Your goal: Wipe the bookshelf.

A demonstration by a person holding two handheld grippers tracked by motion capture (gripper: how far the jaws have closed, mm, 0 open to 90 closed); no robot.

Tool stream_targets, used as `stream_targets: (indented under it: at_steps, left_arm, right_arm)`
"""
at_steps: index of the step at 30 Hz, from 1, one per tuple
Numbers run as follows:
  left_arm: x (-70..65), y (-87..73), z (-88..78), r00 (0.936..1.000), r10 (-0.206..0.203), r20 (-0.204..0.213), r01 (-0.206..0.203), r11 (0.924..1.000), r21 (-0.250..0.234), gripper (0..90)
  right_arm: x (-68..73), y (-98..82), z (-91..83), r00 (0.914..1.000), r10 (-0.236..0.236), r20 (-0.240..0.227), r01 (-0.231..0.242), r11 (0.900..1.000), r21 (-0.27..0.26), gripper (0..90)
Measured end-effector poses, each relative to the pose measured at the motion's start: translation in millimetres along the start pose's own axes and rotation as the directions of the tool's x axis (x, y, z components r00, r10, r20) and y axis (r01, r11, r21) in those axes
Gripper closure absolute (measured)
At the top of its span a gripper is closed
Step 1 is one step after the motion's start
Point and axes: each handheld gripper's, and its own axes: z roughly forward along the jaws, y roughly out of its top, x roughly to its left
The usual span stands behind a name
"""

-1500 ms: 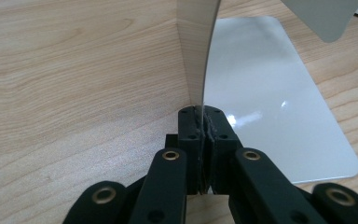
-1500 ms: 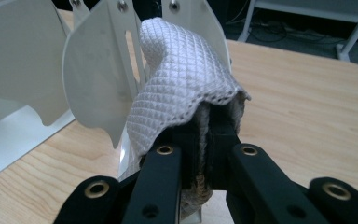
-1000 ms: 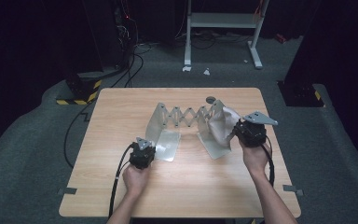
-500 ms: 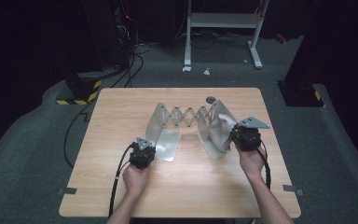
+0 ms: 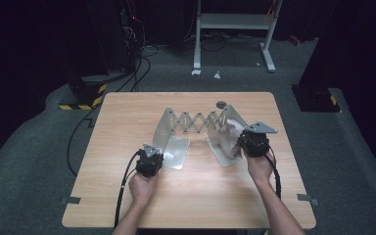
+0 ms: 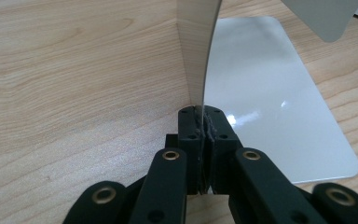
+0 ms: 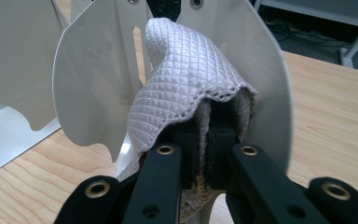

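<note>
Now the rack (image 5: 196, 122), a metal accordion stand with a flat plate at each end, stands near the middle of the table (image 5: 127, 205). Its left end plate (image 6: 198, 51) rises upright from a base plate (image 6: 270, 102) lying flat on the wood. The left gripper (image 6: 199, 122) is clamped on the lower edge of that upright plate. The right gripper (image 7: 204, 140) pinches a white quilted cloth (image 7: 186, 88), which drapes over its tips and lies against the rack's right end plate (image 7: 265, 70).
</note>
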Motion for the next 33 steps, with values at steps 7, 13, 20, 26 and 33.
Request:
stream_targets:
  at_steps: [7,13,20,26,33]
  left_arm:
    - [-0.1,0.0,-0.1,1.0,0.003,-0.003,-0.003,1.0,0.001,85.9]
    - [-0.3,0.0,-0.1,1.0,0.004,-0.004,-0.004,1.0,0.001,85.9]
    - [-0.6,0.0,-0.1,1.0,0.003,-0.005,-0.003,1.0,0.001,85.9]
    - [-0.8,0.0,-0.1,1.0,0.003,-0.006,-0.003,1.0,0.001,85.9]
    - [-0.8,0.0,-0.1,1.0,0.004,-0.006,-0.004,1.0,0.0,85.9]
  right_arm:
    - [3.0,-6.0,7.3,1.0,-0.002,-0.003,0.002,1.0,0.014,85.8]
    - [4.8,-11.8,14.1,1.0,0.002,-0.002,-0.002,1.0,0.03,85.8]
    - [5.6,-19.0,24.5,0.9998,0.018,-0.012,-0.018,0.998,0.056,85.8]
    - [6.6,-27.2,36.6,0.9996,0.024,-0.018,-0.022,0.994,0.103,85.8]
    - [8.2,-38.5,52.0,0.9995,0.028,-0.016,-0.025,0.986,0.167,85.8]
